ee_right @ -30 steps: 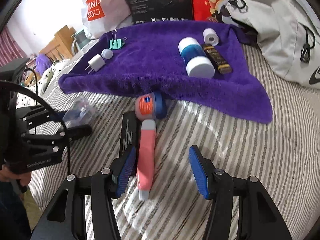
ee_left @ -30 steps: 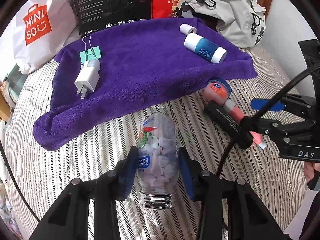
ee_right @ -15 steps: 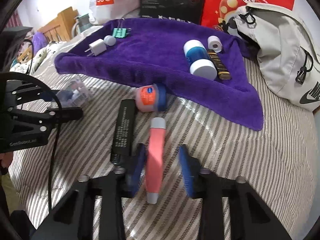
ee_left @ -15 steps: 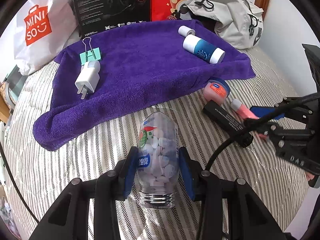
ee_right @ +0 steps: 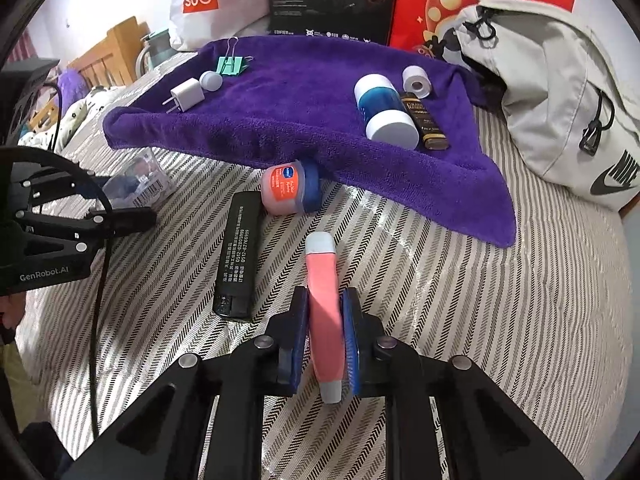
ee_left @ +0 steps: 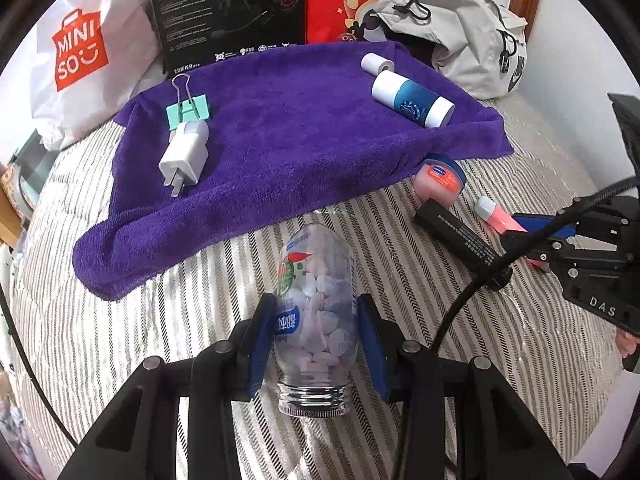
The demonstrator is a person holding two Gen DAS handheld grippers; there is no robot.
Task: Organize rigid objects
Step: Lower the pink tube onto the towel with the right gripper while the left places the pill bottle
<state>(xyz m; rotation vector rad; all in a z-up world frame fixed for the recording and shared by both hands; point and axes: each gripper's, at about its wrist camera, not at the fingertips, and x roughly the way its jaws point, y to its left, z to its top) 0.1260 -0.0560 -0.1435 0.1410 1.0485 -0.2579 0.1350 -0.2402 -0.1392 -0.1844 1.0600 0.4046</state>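
Both grippers loaded on the striped bed, purple towel just ahead.

The purple towel [ee_left: 280,152] already carries the charger plug [ee_left: 185,156], binder clip [ee_left: 187,110] and blue-and-white bottle [ee_left: 412,98]. The left gripper [ee_left: 316,340] is clamped across the middle of a clear candy bottle [ee_left: 316,320], lying on the bedspread short of the towel's near edge; it looks rigid and slick, weighted by loose tablets, so the mid-body hold seems right. The right gripper [ee_right: 326,336] is pinched tight around a pink tube [ee_right: 325,312] beside a black lighter-like bar [ee_right: 236,256] and a Vaseline jar [ee_right: 288,190]. Light and probably a little squashy; whether it's lifted I can't tell.
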